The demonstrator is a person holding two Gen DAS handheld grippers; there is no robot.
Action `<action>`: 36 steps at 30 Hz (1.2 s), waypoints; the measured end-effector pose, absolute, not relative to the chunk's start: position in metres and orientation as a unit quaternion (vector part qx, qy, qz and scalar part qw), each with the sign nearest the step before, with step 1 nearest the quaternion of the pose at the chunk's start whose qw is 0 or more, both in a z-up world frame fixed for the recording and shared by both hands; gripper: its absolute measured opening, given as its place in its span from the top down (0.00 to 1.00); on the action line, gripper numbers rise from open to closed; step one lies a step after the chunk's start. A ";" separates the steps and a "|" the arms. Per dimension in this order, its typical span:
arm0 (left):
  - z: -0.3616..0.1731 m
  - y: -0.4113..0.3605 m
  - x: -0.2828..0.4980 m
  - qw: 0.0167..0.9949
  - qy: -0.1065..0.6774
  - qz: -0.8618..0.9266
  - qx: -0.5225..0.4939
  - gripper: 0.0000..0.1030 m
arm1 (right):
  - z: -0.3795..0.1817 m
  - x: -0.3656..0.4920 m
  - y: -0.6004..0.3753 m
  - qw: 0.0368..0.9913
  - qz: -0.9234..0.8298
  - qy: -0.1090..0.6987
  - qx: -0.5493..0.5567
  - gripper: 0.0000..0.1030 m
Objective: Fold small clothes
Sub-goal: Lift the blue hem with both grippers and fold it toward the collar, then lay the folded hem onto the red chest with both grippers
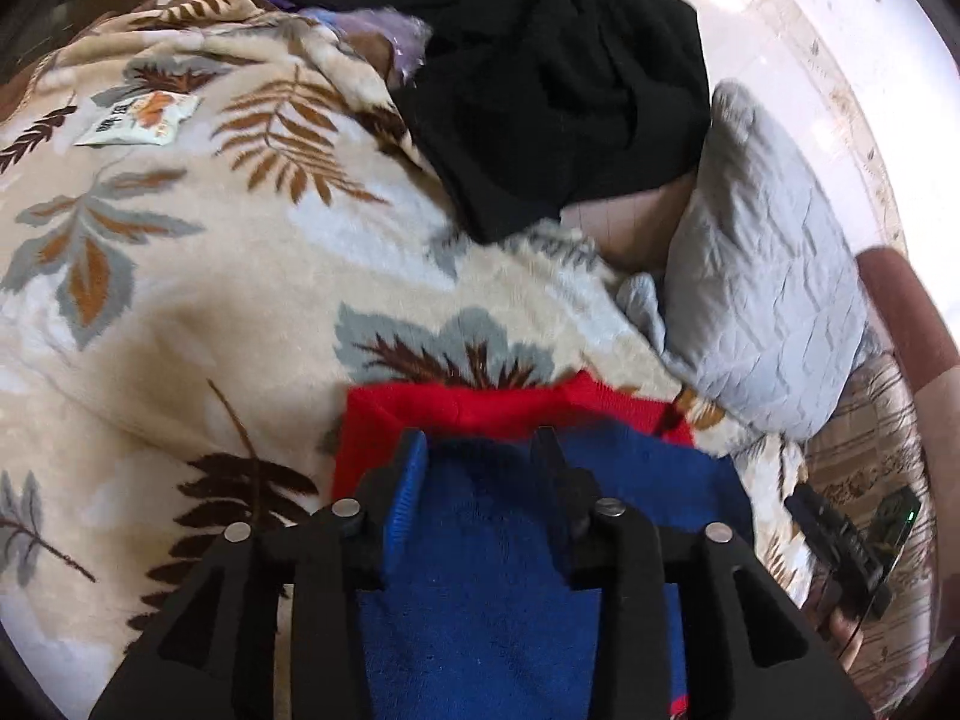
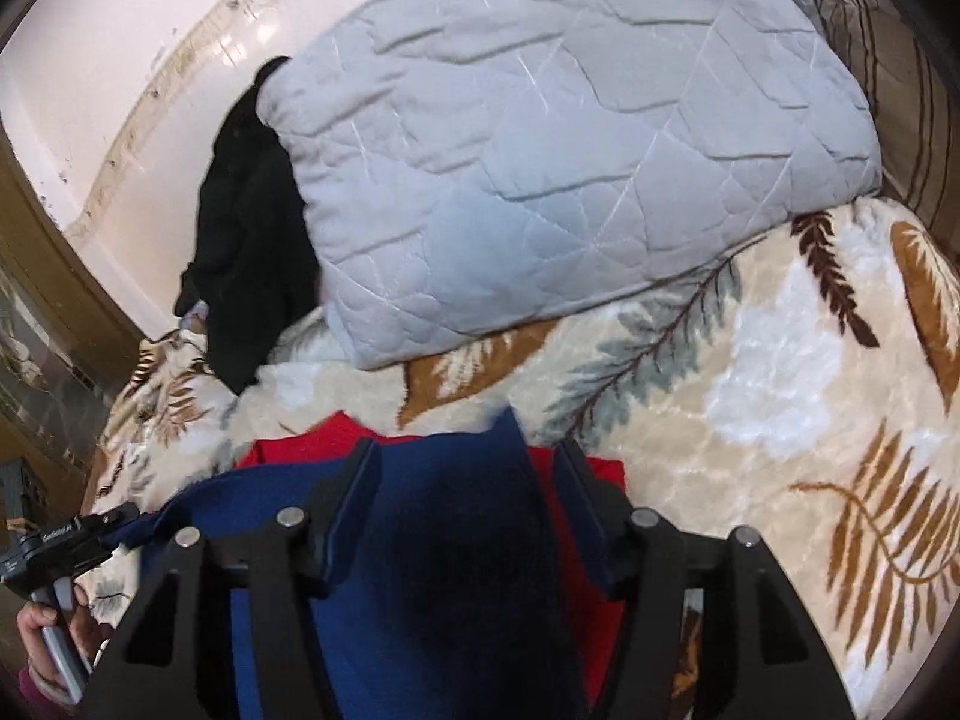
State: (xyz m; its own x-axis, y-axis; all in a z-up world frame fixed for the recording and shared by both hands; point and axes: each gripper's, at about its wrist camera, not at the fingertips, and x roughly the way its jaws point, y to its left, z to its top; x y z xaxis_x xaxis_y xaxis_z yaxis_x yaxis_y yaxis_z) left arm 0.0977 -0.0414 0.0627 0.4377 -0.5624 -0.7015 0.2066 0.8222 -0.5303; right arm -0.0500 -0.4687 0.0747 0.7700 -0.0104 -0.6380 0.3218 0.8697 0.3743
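Left fingers: my left gripper (image 1: 480,450) stands parted, pads clear of cloth; the blue fold of the garment (image 1: 510,540) lies under and between them, gripped by neither.
Right fingers: my right gripper (image 2: 468,462) is spread wider, released too, over the blue panel (image 2: 456,540) at the garment's other end.
Garment: red-and-blue knit, flat on the bed blanket (image 1: 210,300), blue layer on top, a red strip (image 1: 456,408) showing just past both sets of fingertips.
Long axis: I judge it runs side to side between my two hands, so each hand sits at one end.
Nearer hand: neither; both are straight over it.
Next move: probably regrip the near edge.
Beyond: grey pillow (image 2: 570,150) well past the red edge, black clothes (image 1: 558,78) farther still.
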 end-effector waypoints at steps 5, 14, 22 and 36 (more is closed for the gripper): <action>0.060 -0.045 0.094 0.828 0.483 -0.227 -0.170 0.75 | 0.078 -0.045 -0.448 0.915 -0.068 0.345 0.197 0.42; 0.049 -0.064 0.084 0.847 0.477 -0.208 -0.108 0.75 | 0.051 -0.022 -0.423 0.903 -0.084 0.402 0.129 0.43; 0.043 -0.074 0.081 0.864 0.468 -0.178 -0.055 0.75 | 0.026 -0.015 -0.436 0.886 -0.112 0.433 0.124 0.50; 0.028 -0.080 0.074 0.869 0.470 -0.157 -0.010 0.74 | 0.036 -0.044 -0.433 0.886 -0.132 0.424 0.136 0.52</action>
State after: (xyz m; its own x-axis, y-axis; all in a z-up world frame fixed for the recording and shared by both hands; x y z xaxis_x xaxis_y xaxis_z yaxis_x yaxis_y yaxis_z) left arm 0.0737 -0.0798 0.0280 0.5093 -0.2811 -0.8134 0.2628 0.9508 -0.1641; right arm -0.0440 -0.4329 0.0359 0.6054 -0.1189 -0.7870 0.3497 0.9280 0.1288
